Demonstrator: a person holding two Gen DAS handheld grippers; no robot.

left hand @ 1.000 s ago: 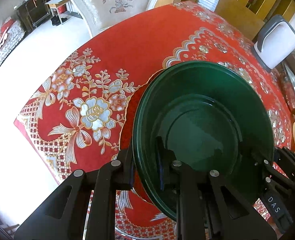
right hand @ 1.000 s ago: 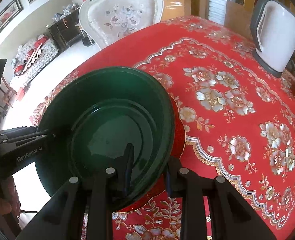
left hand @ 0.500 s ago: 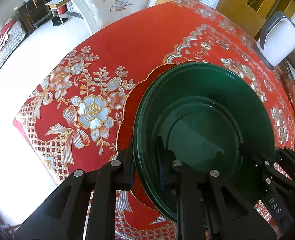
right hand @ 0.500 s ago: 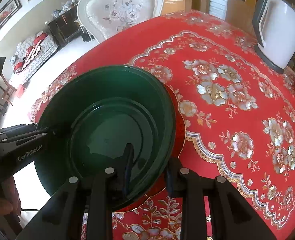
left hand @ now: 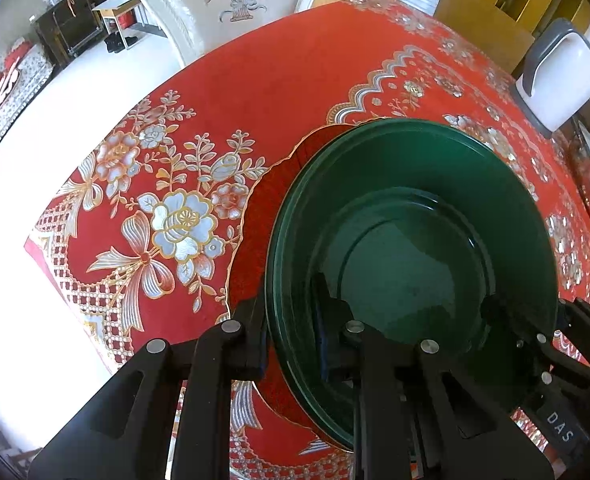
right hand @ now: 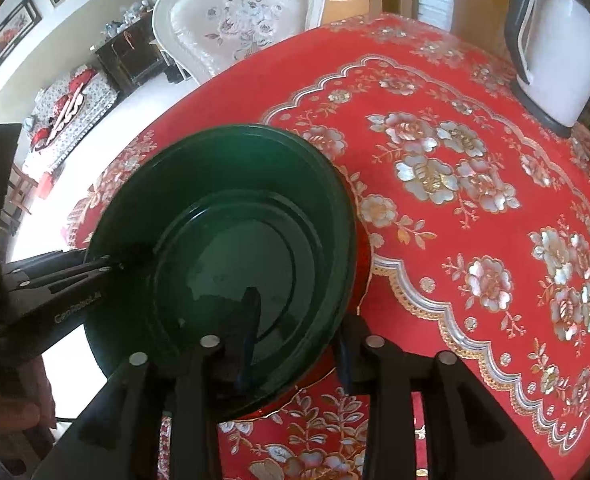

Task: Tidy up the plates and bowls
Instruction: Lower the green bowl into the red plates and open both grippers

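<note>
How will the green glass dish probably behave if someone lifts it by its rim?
The green glass dish looks rigid and glossy: it should keep its shape, but may slip in a rim grip. Wide and apparently glass, it is probably heavy and breakable. Resting on the red plate, it might slide if pushed.

Dark green glass bowl (left hand: 411, 216), glossy, deep, wide sloping wall, flat round base. Upright, mouth up. Sits on a red plate (left hand: 255, 240) with a thin gold scalloped rim, which shows past the bowl's edge. Second green rim visible just beneath the bowl's lip; possibly nested dishes, cannot tell.
</note>
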